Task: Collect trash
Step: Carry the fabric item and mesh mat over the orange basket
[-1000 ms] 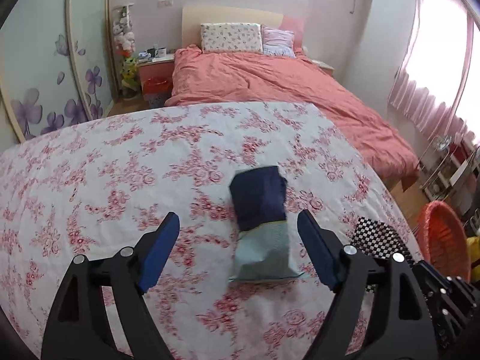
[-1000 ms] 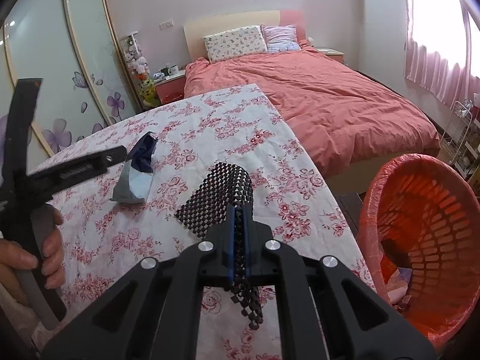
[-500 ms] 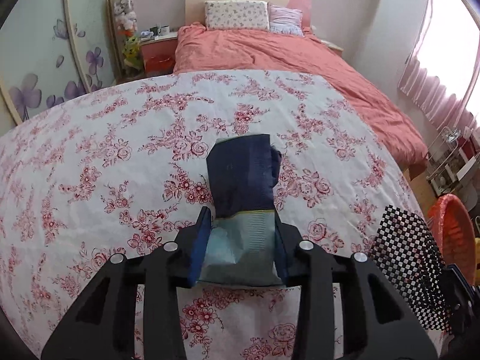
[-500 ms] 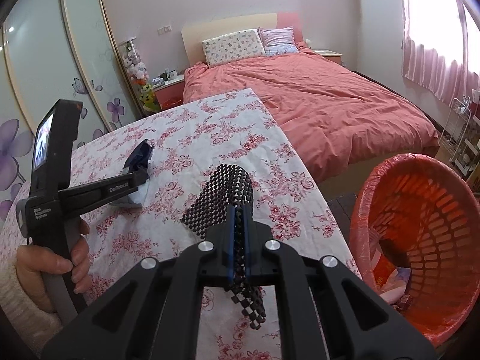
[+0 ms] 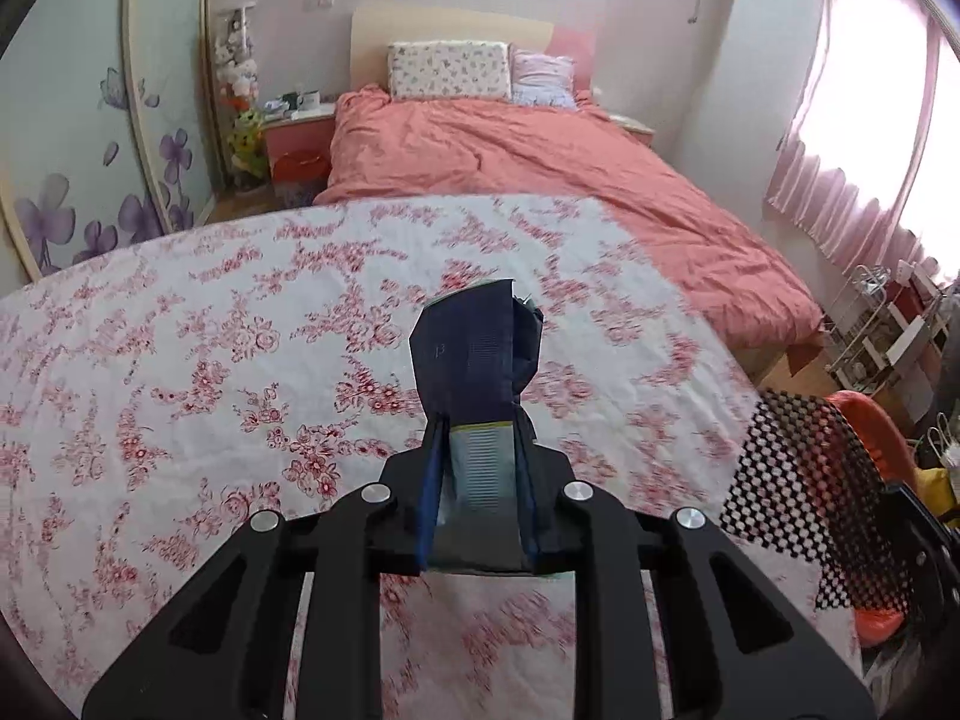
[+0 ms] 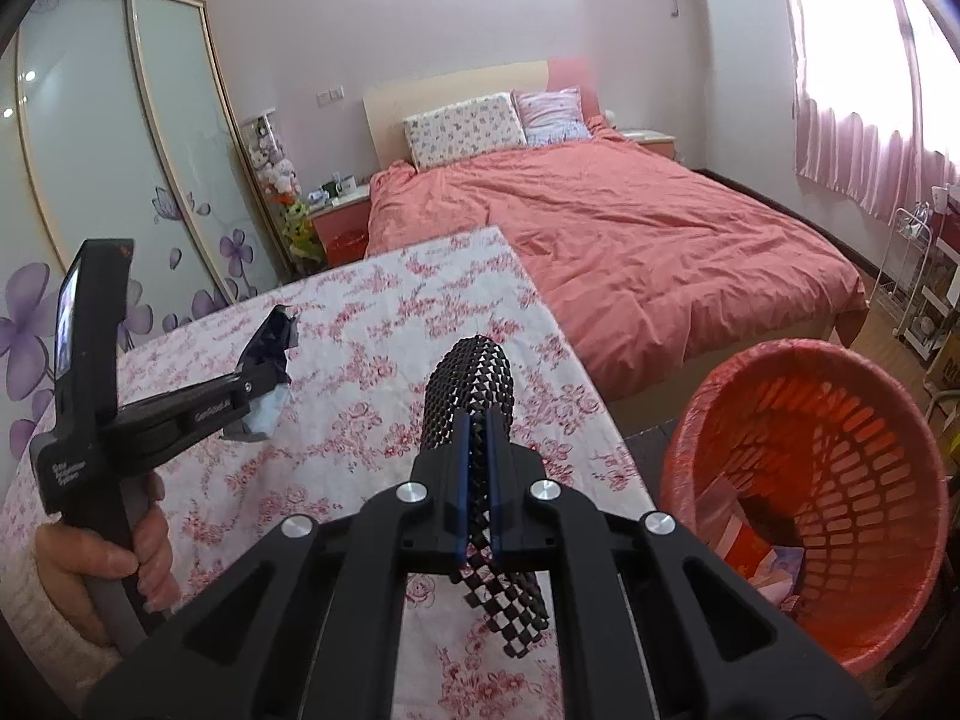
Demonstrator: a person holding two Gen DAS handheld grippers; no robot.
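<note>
Wrapper [image 5: 474,372], dark blue w/ pale grey lower end: pinched at that grey end by the left claw [image 5: 477,498], whose jaws have just been closing onto it; the blue end sticks out past the tips, off the floral cloth [image 5: 180,360]. Looks light, thin, crinkly, prob. slick, so grip deep, not by the edge. Right claw [image 6: 477,468] is clamped on a black-white checkered mesh scrap [image 6: 474,378], floppy, dangling below the jaws. Orange basket [image 6: 840,450] just right of that claw.
</note>
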